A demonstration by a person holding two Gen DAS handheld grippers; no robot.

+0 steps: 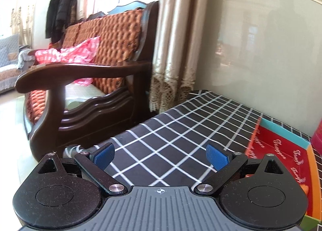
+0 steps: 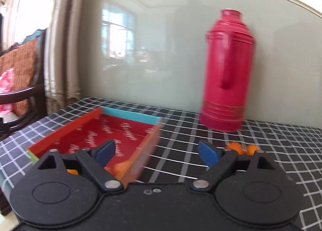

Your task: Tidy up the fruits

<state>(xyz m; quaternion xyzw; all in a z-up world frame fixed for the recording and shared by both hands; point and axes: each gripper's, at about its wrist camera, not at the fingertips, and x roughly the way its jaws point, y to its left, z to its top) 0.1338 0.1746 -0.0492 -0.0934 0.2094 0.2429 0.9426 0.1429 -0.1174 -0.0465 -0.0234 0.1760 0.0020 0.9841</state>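
Note:
A shallow red box (image 2: 112, 130) with a teal far wall and orange side walls lies on the black checked tablecloth (image 2: 181, 130). Small orange fruits (image 2: 118, 167) lie at its near end, partly hidden by my right gripper. Two more orange fruits (image 2: 241, 148) lie on the cloth to the right of the box, below the thermos. My right gripper (image 2: 157, 152) is open and empty, over the box's right wall. My left gripper (image 1: 161, 155) is open and empty over bare cloth, left of the box (image 1: 281, 150). An orange fruit (image 1: 304, 189) shows at the box's near right.
A tall pink-red thermos (image 2: 227, 71) stands at the back right by the glossy wall (image 2: 151, 49). A dark wooden sofa (image 1: 90, 74) with a pink checked cloth stands left of the table. A beige curtain (image 1: 177, 39) hangs behind the table's left corner.

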